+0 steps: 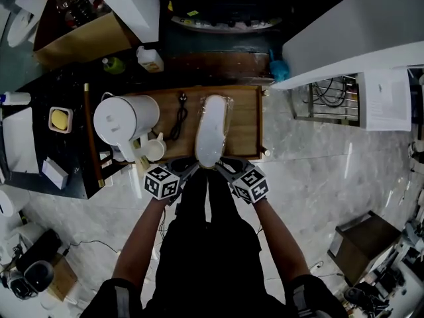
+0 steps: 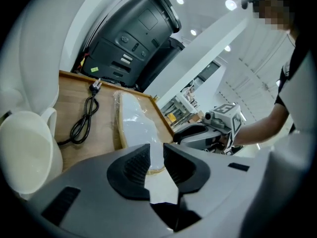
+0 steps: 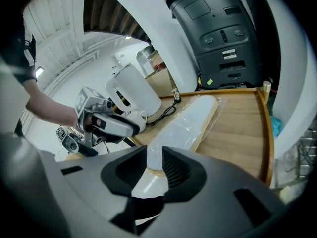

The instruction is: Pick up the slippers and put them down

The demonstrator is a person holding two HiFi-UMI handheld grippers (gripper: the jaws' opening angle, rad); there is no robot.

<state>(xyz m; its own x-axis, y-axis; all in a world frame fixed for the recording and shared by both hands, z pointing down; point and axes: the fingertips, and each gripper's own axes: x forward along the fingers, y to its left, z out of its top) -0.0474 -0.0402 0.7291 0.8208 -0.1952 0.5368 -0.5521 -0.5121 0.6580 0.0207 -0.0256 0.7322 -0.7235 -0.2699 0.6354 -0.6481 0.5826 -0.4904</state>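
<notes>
Left gripper [image 1: 193,169] and right gripper [image 1: 220,169], fingers slightly spread and pinching nothing, sit at the near end of the slippers [image 1: 212,130], which lie lengthwise near-to-far on a wooden counter [image 1: 246,124] above marble floor [image 1: 318,177].

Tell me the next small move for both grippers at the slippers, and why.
Probably draw both back, clear of the wrapped slippers. They lie flat on the wooden table; the left gripper and right gripper sit at their near end with fingers slightly apart, not pressing, so the slippers look set down.
</notes>
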